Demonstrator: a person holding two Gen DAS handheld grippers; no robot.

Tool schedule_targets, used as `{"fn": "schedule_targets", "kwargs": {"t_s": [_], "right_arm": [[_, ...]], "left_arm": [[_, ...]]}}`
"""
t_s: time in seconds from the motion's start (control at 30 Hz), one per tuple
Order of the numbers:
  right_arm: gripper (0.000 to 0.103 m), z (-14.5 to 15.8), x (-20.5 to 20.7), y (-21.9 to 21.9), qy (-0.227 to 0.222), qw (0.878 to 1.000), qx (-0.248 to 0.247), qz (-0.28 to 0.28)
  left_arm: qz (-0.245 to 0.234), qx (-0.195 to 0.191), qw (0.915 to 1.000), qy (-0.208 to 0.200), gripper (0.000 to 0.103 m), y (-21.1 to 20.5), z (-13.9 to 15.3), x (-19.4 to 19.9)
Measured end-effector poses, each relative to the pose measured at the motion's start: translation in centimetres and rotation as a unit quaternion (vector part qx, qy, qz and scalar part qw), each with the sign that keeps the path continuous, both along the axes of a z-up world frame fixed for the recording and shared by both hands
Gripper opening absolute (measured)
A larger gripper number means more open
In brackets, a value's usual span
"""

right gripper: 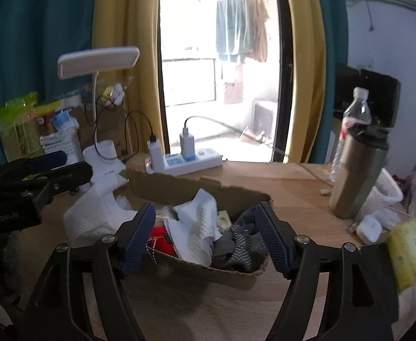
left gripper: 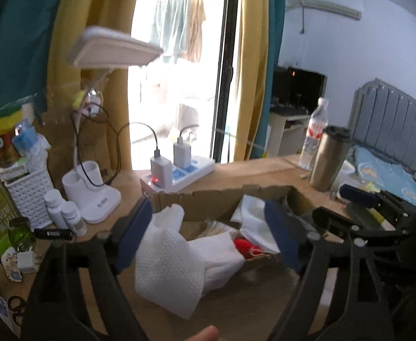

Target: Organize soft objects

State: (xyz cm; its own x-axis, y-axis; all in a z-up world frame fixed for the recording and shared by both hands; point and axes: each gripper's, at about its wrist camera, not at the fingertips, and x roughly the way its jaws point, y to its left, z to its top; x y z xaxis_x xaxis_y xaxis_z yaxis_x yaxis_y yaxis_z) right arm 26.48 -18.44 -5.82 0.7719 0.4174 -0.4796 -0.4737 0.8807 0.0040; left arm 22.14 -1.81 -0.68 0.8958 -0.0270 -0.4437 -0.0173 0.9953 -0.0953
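Both tools spread above the box
Our left tool [left gripper: 208, 236] and right tool [right gripper: 208, 237] gape empty over the cardboard box [right gripper: 190, 190]; a white cloth [left gripper: 173, 264] seemingly drapes its rim.

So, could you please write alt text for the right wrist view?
An open, empty right tool hovers over a torn cardboard box of white cloths, a red item and grey socks on a wooden desk.
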Motion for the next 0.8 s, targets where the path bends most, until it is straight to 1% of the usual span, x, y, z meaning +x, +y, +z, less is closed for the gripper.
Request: {"fn": "schedule_targets", "kwargs": {"t_s": [0.33,0.53,0.8], "right_arm": [[0.08,2.3,-5.2,-1.6,-0.044,0.998,-0.001,-0.046],[0.081,3.6,-8.9,-2.6,-0.074,0.994,0.003,-0.079],[0.081,4.9,-12.9,-3.7,-0.1,0.989,-0.003,-0.112]], "left_arm": [[-0.011,-0.003,0.9979,-0.064,0.094,0.3,2.3,-5.6],[-0.022,-0.007,0.9954,-0.093,0.095,0.5,3.3,-8.9],[-0.034,-0.002,0.993,-0.113,0.095,0.2,4.1,-12.5]]}}
